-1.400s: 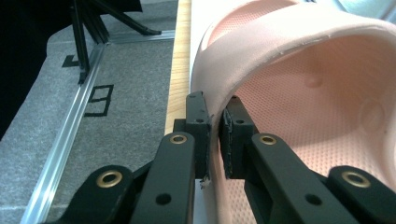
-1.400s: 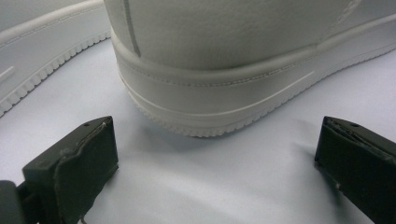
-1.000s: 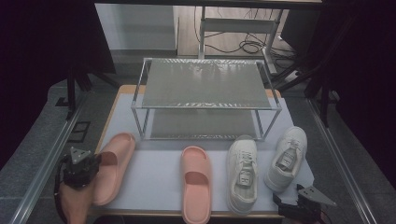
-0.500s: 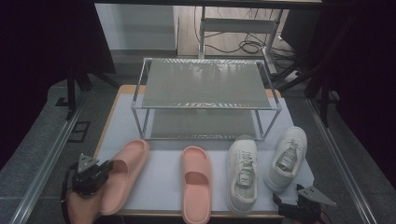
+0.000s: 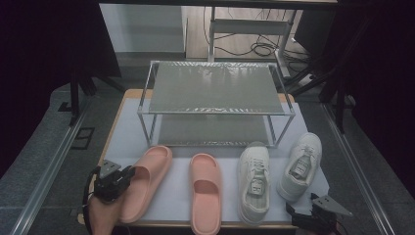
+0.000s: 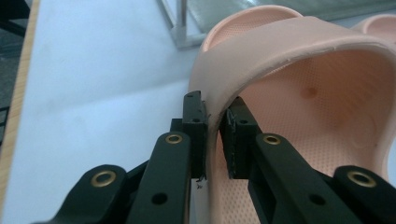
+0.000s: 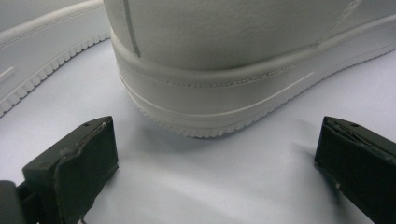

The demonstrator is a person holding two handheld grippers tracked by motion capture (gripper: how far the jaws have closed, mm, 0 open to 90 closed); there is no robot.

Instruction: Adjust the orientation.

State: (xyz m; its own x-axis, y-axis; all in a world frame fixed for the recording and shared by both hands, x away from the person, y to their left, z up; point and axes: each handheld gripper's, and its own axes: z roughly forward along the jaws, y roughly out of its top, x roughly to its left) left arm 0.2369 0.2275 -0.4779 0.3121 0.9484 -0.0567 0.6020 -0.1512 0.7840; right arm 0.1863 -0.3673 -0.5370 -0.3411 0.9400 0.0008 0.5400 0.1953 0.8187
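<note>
A pink slipper [image 5: 147,181] lies at the front left of the white mat, toe toward the rack. My left gripper [image 5: 127,173] is shut on its outer edge. In the left gripper view the strap's rim [image 6: 299,60] is pinched between the pads of the left gripper [image 6: 215,123]. Its mate [image 5: 205,191] lies to the right. Two white sneakers [image 5: 254,181] [image 5: 301,164] sit further right. My right gripper [image 5: 302,206] rests open just behind the right sneaker's heel [image 7: 233,56], jaws wide apart on the mat in the right gripper view [image 7: 219,154], touching nothing.
A two-tier metal shoe rack [image 5: 215,93] stands at the back of the table, both shelves bare; one leg [image 6: 182,23] is close beyond the held slipper. The white mat [image 5: 127,132] covers a wooden tabletop. Cables lie on the floor behind.
The left gripper has carried the pink slipper to the right and slightly forward, closer to its mate. The right gripper and both sneakers have stayed put.
</note>
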